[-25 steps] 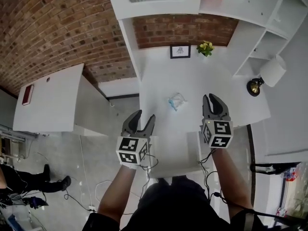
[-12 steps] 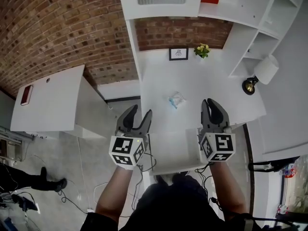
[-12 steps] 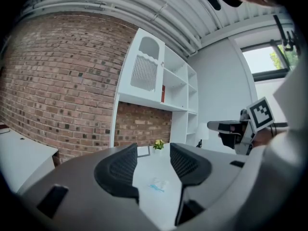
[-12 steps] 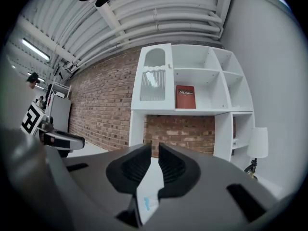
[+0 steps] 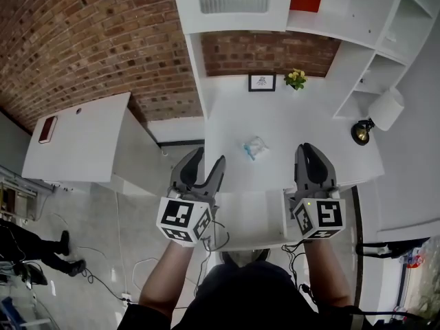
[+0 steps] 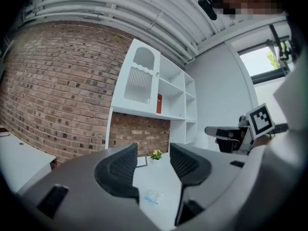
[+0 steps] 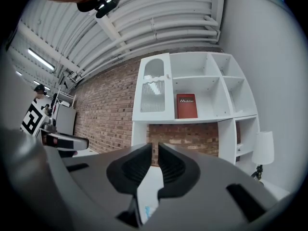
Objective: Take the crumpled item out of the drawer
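The crumpled item (image 5: 255,146), a clear wad with blue on it, lies on top of the white desk (image 5: 302,115), outside the drawer. It also shows in the left gripper view, past the jaws: the crumpled item (image 6: 153,198). What looks like the white drawer (image 5: 251,218) juts from the desk's front edge between my grippers. My left gripper (image 5: 207,159) hovers at the front left of the desk, open and empty. My right gripper (image 5: 308,148) hovers front right; its jaws are closing to a slim gap with nothing between them.
A framed picture (image 5: 261,82) and a yellow flower pot (image 5: 297,78) stand at the desk's back against the brick wall. A lamp (image 5: 385,108) and white shelving (image 5: 385,19) are on the right. A second white table (image 5: 82,143) is on the left, with cables on the floor.
The right gripper's jaws have narrowed. Both grippers have drawn back a little toward the desk's front edge. The crumpled item has not moved.
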{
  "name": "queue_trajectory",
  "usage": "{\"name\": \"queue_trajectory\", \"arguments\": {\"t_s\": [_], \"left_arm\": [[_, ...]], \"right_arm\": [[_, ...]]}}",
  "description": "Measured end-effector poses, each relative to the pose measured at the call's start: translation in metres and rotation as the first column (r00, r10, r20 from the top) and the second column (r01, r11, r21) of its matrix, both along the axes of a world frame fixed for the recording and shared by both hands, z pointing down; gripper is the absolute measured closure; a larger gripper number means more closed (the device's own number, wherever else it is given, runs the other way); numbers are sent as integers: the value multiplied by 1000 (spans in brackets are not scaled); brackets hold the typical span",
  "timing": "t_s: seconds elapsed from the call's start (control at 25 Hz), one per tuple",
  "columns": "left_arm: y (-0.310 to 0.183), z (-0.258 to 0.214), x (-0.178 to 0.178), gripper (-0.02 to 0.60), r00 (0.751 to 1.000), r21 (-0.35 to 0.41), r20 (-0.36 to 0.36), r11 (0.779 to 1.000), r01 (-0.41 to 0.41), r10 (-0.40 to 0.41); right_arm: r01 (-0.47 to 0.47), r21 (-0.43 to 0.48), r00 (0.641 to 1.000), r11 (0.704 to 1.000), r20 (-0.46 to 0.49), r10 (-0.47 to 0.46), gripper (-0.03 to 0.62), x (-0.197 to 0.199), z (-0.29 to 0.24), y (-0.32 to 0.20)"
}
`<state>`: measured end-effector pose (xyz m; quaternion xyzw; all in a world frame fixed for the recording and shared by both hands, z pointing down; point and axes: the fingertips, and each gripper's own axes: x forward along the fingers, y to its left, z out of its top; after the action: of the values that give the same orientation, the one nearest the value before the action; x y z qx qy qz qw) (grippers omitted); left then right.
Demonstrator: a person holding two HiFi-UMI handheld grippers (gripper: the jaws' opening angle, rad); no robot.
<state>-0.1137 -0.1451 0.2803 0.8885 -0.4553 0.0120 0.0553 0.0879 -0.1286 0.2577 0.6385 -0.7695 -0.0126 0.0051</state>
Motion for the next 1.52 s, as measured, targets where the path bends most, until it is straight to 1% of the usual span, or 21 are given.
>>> {"name": "queue_trajectory", "arguments": {"t_s": [0.32,0.48,0.68,0.84,1.08,1.52], "left_arm": [[8,2,30,373,1000,-8,14,1000,17,-16],[12,0,40,373,999,-5,22,1000,25,-25],[13,4,47,373,999,-23,3,999,39,-39],[15,3,53,373,999,-19,10,999,41,-41],[14,2,57,373,999,-32,-8,998,45,-46],[13,1,63,374,999,-30,-7,998,49,-49]], "right_arm": [[45,13,999,999,8,-45,559,18,-1,2],[57,41,998,998,-20,-57,559,24,-11,7],[64,60,997,996,-48,-61,559,31,-15,9],[64,60,997,996,-51,-61,559,38,-17,10],[72,58,997,996,-22,-71,559,43,-17,10],[92,66,996,994,-6,-92,559,46,-17,7]]}}
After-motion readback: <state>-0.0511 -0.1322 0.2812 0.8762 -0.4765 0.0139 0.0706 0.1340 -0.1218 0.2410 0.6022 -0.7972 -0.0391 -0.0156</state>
